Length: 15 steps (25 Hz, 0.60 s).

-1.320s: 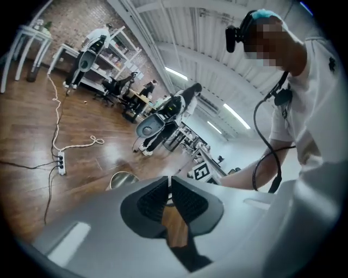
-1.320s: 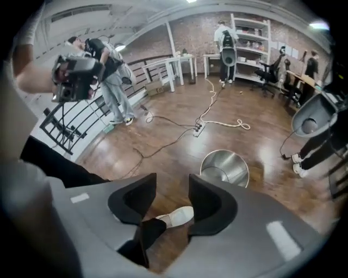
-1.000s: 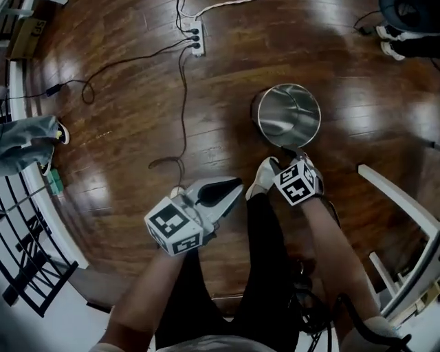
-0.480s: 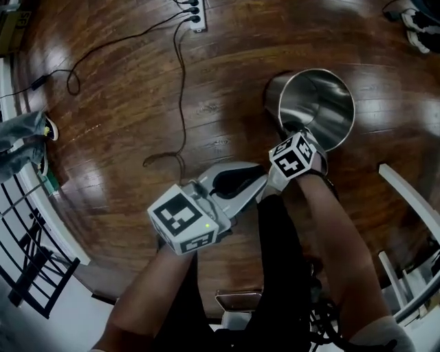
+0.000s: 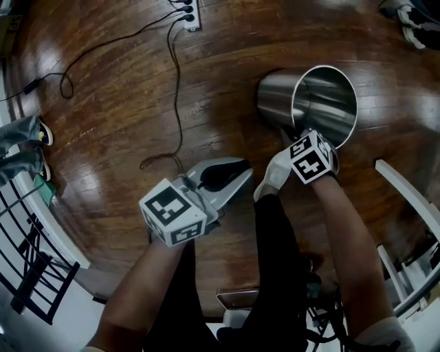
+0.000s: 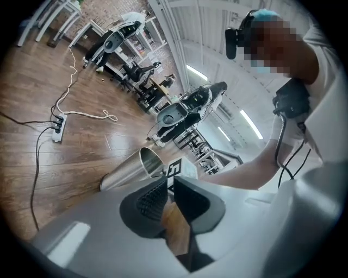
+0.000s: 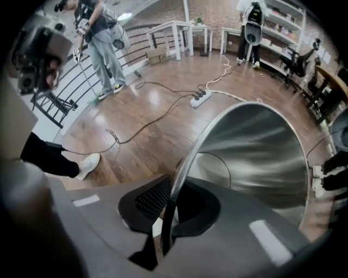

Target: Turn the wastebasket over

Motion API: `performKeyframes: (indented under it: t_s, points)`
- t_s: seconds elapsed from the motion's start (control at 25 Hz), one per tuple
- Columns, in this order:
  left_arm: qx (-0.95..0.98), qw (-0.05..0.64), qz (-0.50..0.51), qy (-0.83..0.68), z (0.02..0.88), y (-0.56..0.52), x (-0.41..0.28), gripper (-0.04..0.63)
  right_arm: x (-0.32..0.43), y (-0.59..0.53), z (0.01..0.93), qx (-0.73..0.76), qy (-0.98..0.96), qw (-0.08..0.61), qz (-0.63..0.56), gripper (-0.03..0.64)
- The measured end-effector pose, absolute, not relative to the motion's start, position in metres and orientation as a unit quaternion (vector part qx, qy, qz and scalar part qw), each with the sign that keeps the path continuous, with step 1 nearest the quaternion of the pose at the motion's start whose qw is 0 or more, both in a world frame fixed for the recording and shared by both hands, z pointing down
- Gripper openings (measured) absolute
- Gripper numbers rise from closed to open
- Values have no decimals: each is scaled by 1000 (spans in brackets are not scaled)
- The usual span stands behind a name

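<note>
Right gripper (image 5: 294, 132), jaws closing on the wastebasket (image 5: 275, 96) rim, upper right; left gripper (image 5: 237, 172), centre frame, narrowly parted, empty.

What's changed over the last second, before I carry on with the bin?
The right hand-held gripper came down over the near rim of the wastebasket, its jaws closing on it, and the wastebasket has tipped off upright. The left hand-held gripper stays empty and clear of it, jaws slightly apart. The power strip lies as before.
</note>
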<state>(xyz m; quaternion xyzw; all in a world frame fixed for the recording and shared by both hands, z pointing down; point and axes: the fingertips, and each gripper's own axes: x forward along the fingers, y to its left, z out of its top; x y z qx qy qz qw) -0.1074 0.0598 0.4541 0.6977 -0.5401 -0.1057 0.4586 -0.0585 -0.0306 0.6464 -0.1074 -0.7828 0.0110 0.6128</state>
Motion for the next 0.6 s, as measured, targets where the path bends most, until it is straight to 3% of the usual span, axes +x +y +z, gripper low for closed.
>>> performKeyframes:
  t_s: [0.4, 0.6]
  points:
    - [693, 461, -85, -547, 460, 42, -135, 34, -78, -39, 577, -115, -840, 451, 279, 23]
    - [685, 469, -79, -552, 473, 32, -137, 34, -69, -29, 573, -148, -836, 394, 351, 21]
